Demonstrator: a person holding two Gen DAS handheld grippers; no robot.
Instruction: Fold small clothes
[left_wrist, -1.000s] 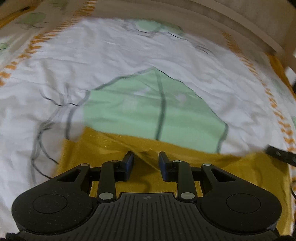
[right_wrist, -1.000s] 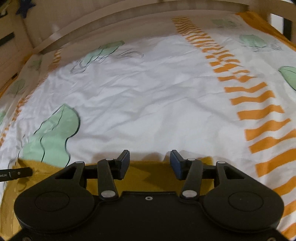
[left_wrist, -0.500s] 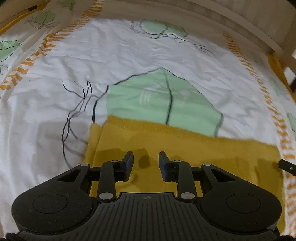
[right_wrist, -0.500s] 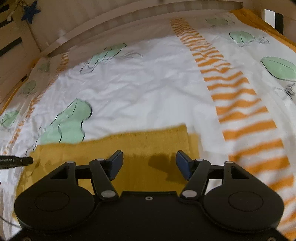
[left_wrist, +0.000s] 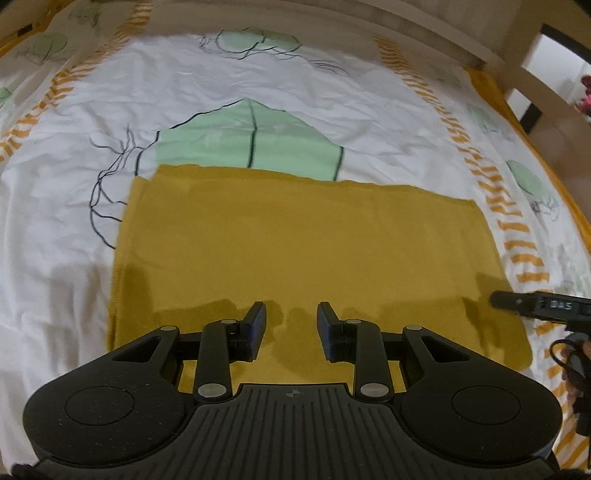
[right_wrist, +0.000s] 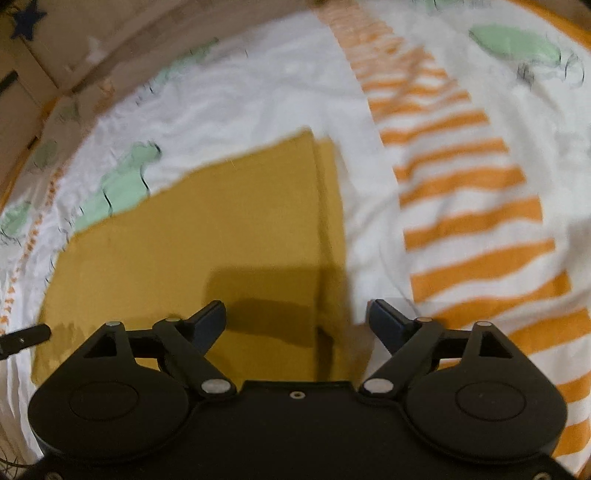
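A: Item 1?
B: Mustard-yellow cloth (left_wrist: 306, 240), lying flat on the bed sheet (left_wrist: 221, 92), centre of the frame in the left wrist view; a narrow second layer shows along its right edge in the right wrist view.

A: Item 2?
B: Left hand-held gripper (left_wrist: 291, 325), lower centre, released, nothing between its fingers, over the cloth's near edge.

A: Item 3?
B: Right hand-held gripper (right_wrist: 295, 321), lower centre, spread wide, empty, above the cloth's right edge.
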